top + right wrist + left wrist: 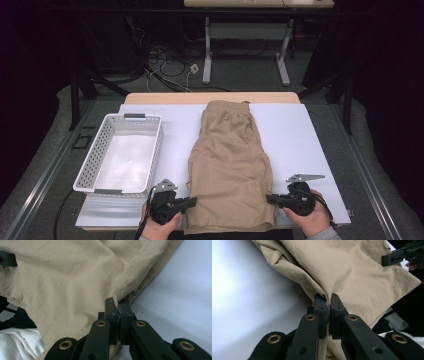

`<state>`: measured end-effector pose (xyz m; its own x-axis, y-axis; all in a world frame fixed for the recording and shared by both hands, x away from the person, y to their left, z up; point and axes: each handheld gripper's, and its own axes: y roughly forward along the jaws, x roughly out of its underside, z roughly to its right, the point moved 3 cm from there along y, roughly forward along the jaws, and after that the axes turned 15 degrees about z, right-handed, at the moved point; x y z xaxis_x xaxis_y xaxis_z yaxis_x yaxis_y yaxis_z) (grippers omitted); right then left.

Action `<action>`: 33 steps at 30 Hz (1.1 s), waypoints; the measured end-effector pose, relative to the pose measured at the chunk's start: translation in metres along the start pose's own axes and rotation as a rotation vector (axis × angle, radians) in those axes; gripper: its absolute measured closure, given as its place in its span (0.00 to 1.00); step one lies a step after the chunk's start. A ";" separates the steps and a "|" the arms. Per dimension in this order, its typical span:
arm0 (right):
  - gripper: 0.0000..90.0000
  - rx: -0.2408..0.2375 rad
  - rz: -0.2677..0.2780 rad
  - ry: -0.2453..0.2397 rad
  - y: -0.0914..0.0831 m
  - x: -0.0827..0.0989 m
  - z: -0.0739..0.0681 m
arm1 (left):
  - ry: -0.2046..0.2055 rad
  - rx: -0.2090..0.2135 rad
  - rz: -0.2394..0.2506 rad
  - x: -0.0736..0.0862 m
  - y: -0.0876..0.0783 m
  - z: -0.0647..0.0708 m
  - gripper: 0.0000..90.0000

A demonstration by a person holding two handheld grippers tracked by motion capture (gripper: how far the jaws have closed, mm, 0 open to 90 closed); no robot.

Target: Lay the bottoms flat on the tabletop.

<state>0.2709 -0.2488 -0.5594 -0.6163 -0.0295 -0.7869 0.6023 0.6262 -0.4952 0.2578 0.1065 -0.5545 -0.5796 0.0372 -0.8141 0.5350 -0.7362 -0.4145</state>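
Tan shorts (227,160) lie folded lengthwise down the middle of the white mat (295,130), waistband at the far end, leg hems at the near edge. My left gripper (192,201) pinches the shorts' left edge near the hem; in the left gripper view the left gripper (328,298) has its jaws closed on a fold of tan cloth (352,272). My right gripper (270,199) pinches the right edge; in the right gripper view the right gripper (117,303) clamps the cloth's (70,277) edge. The right gripper's black jaw (402,255) shows far off in the left gripper view.
A white perforated basket (95,155) stands empty on the mat at the left. The mat lies on a wooden table (210,97) whose near edge is by my hands. Desk legs and cables sit on the floor beyond.
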 end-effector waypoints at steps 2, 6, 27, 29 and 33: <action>0.98 0.005 0.005 0.008 -0.002 0.000 0.000 | -0.004 0.006 0.000 0.001 0.000 0.001 0.96; 0.98 0.008 0.011 0.014 -0.005 -0.001 0.002 | -0.005 0.014 -0.007 0.002 0.002 0.002 0.96; 0.88 -0.005 0.011 0.029 -0.008 -0.003 0.002 | -0.025 -0.028 -0.032 0.007 0.000 0.002 0.82; 0.87 -0.001 0.014 0.025 -0.009 -0.004 0.002 | -0.034 -0.036 -0.021 0.005 -0.004 0.000 0.79; 0.83 0.004 0.045 0.013 -0.013 -0.009 0.003 | -0.049 -0.046 0.007 0.002 -0.007 -0.004 0.75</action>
<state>0.2697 -0.2592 -0.5468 -0.5952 0.0093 -0.8035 0.6317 0.6234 -0.4608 0.2548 0.1145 -0.5547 -0.6045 -0.0016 -0.7966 0.5661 -0.7044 -0.4282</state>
